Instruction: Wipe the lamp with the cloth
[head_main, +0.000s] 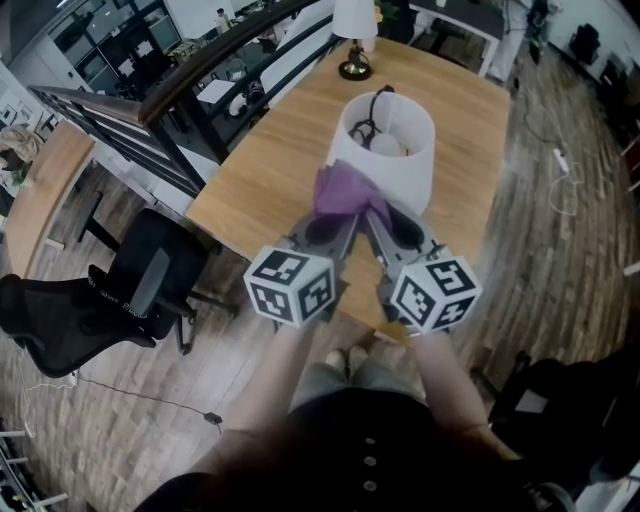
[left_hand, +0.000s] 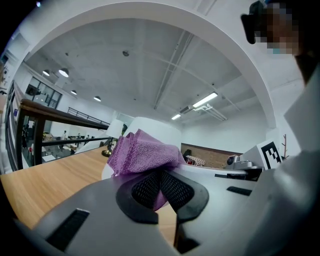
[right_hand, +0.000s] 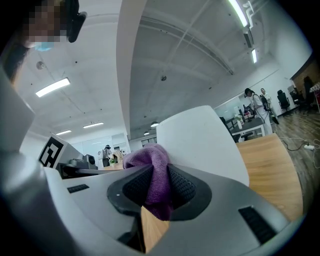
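– Black office chair (head_main: 110, 300) on the wooden floor, well to the left of the lamp (head_main: 385, 150) and off the tabletop (head_main: 270, 150). What do you see after it?

– After it is the left claw (head_main: 345, 218). It is at the near side of the lamp, before the left part of the white shade. In the left gripper view its jaws are closed together on the purple cloth (head_main: 345, 193), and a bunch of the cloth stands out above them.

– So where is the cloth, compared with the lamp?

– It is gathered between the two claws, right at the low near wall of the shade, and it looks pressed to it. The lamp itself stands upright on the tabletop; from the head view one looks down into the open top of the shade.

– And the right claw (head_main: 372, 220)?

– Just beside the left one, on its right, also at the near side of the lamp. Its jaws are pressed on another fold of the same cloth. The right gripper view shows the purple fabric squeezed between the black pads (right_hand: 182, 187) and hanging a little below them.

– Is something more to the right of the lamp?

– Yes, a white power strip (head_main: 560, 158) lies on the floor, well apart from the lamp, beyond the right edge of the tabletop.
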